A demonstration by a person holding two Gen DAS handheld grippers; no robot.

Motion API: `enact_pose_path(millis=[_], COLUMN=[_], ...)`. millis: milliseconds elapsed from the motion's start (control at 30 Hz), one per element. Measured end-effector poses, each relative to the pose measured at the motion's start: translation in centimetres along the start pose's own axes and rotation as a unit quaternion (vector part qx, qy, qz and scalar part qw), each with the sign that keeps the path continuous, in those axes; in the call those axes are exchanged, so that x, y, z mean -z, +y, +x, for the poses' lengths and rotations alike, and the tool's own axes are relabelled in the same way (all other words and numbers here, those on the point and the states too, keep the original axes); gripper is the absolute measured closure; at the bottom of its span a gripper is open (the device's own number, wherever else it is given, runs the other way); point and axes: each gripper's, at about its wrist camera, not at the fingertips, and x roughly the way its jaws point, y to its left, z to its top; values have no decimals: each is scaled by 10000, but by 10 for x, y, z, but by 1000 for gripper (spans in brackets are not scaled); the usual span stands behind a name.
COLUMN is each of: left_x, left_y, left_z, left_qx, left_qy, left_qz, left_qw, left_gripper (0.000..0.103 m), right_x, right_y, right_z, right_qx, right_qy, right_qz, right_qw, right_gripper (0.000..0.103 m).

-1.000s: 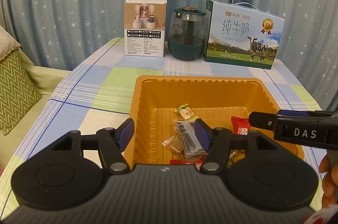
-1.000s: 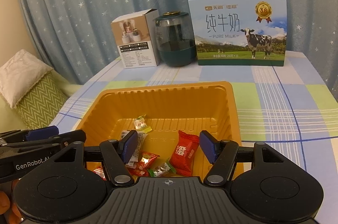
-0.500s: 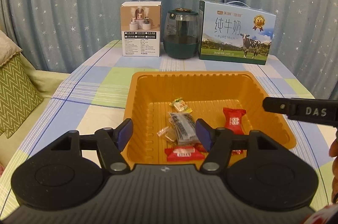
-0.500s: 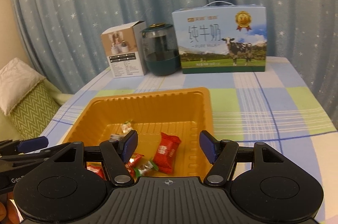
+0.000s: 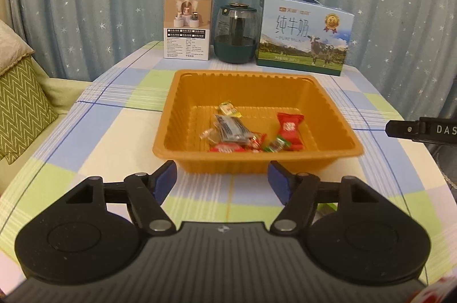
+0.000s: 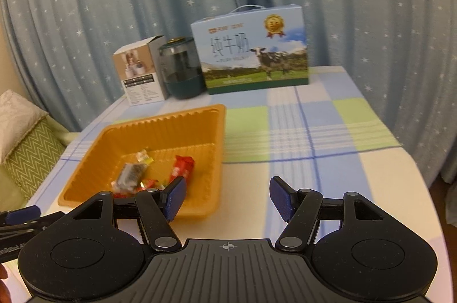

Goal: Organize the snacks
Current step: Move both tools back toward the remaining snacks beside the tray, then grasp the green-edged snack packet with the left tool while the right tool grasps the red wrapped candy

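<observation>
An orange plastic tray [image 5: 334, 114] sits on the checked tablecloth and holds several wrapped snacks: a red packet [image 5: 290, 128], a grey sachet [image 5: 230, 127], a small yellow-green candy [image 5: 227, 108] and small red and green candies [image 5: 257, 144]. My left gripper [image 5: 222, 181] is open and empty, just in front of the tray's near wall. My right gripper [image 6: 227, 198] is open and empty, to the right of the tray [image 6: 160, 126], above bare cloth. The red packet [image 6: 181, 168] and grey sachet [image 6: 131, 173] also show in the right wrist view.
At the back of the table stand a white product box [image 5: 188, 30], a dark green jar [image 5: 235, 37] and a blue milk carton box [image 5: 304, 36]. A sofa with a green zigzag cushion [image 5: 20, 106] lies left. Starred curtains hang behind. The table's right edge [image 6: 422, 174] is close.
Both grippers have pulled back from over the tray towards me. The right gripper has also swung to the right, off the tray. The snacks stay in the tray.
</observation>
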Motion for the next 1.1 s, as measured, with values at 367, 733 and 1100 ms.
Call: enact_pose_path(millis=[367,733,1100], left_x=[36,46,59], left_y=[-32,-77,-103], left_z=[-15,2,35], left_qx=[268,955,1093], left_qy=[264,530,898], left_qz=[300,117,32], left_qw=[9988,9940,9899], left_gripper=[35,35,53], right_x=[31,31,31], right_y=[-17,-25,-41], right_z=[-38,-12,6], right_qx=[-9,-245,-279], right_qy=[323,809,1080], right_qz=[-113,-674,-933], right_qw=[9994,9941,9894], right_gripper=[38,38,38])
